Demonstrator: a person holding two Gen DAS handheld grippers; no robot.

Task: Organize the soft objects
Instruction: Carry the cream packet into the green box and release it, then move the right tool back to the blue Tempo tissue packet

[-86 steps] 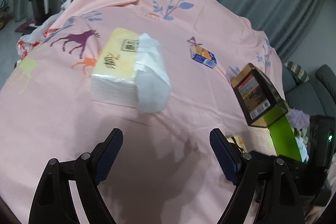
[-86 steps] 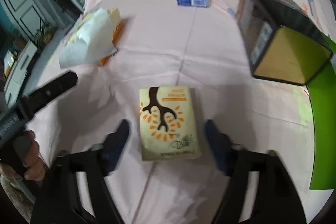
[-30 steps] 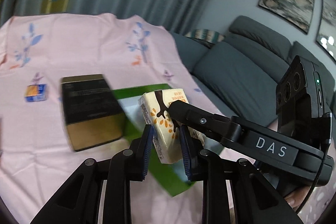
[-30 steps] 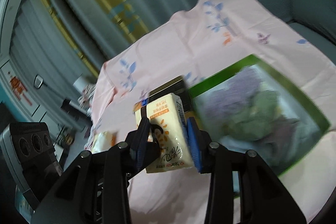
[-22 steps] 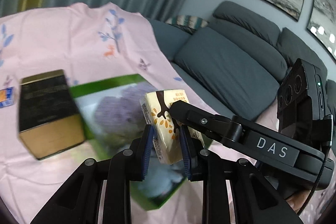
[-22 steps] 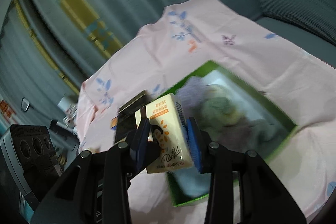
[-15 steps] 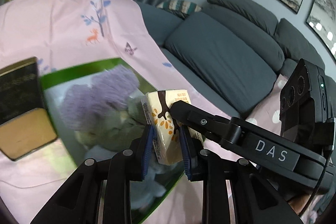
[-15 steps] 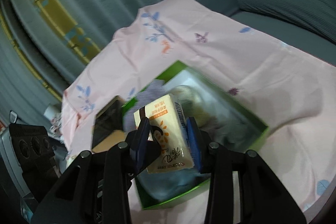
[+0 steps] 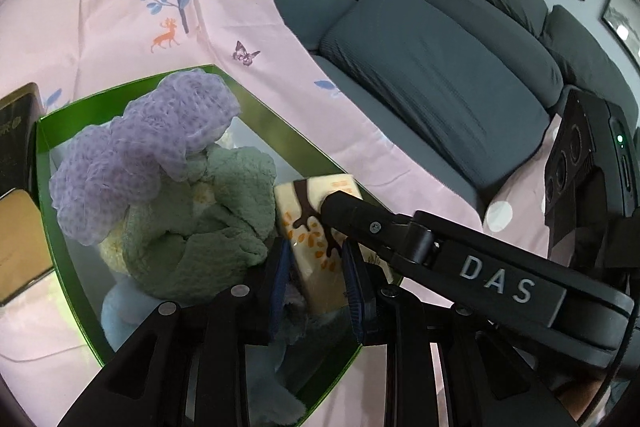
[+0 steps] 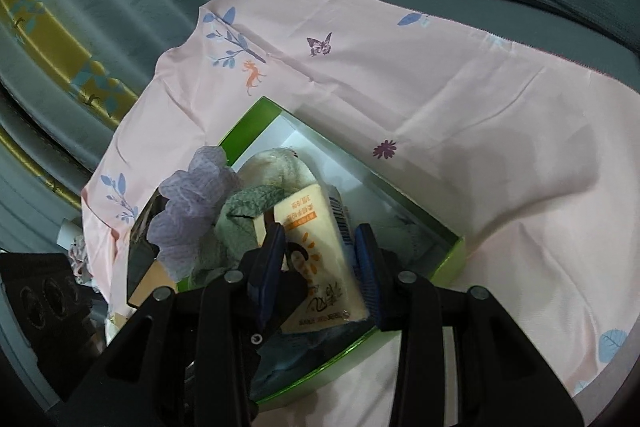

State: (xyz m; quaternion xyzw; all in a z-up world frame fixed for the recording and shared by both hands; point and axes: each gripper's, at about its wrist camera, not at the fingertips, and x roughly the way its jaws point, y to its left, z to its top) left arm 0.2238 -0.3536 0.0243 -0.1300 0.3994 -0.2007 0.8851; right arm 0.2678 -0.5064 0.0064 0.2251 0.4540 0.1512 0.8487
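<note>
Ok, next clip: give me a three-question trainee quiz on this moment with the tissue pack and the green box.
1. True or false: both hand-held grippers grip the tissue pack.
2. Which soft item lies uppermost in the green box? A) purple mesh cloth B) blue cloth C) green towel
3. Fill in: the pack hangs over the box's ____ interior.

Key: 1 true, the left hand-held gripper and the right hand-held gripper both clamp it. 2 A. 3 white.

Green box (image 9: 276, 115) crowded: purple mesh (image 9: 152, 143), green towel (image 9: 208, 211) fill left; right wall side freer.
</note>
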